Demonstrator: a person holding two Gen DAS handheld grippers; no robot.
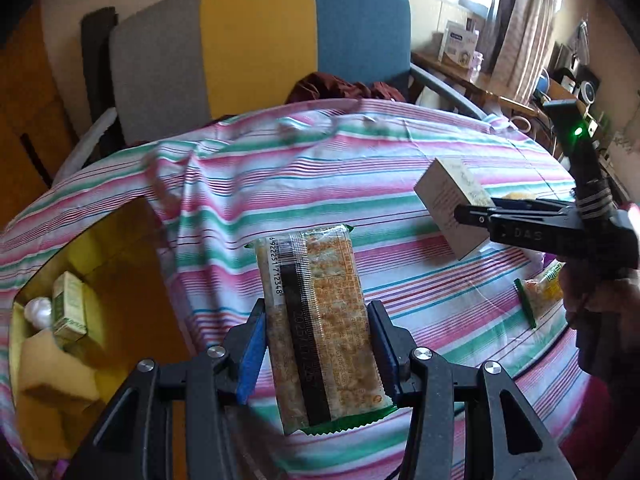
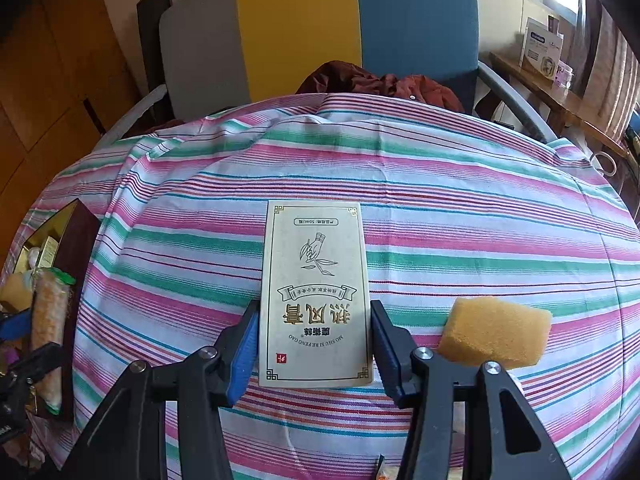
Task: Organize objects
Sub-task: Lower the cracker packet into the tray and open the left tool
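The left tool (image 1: 316, 344) grips a snack packet (image 1: 320, 320) between its blue pads, lifted over the striped cloth (image 1: 360, 168) on the table. To its left an open box (image 1: 120, 264) holds a small green carton (image 1: 70, 306) and yellow sponges (image 1: 52, 372). The right tool (image 2: 314, 344) is closed on a cream carton (image 2: 316, 292) with gold print, held above the cloth. Just right of it a sponge (image 2: 494, 332) lies on the cloth. Another packet (image 1: 540, 292) lies near the right edge. A colour-block chair (image 2: 320, 28) stands behind the table.
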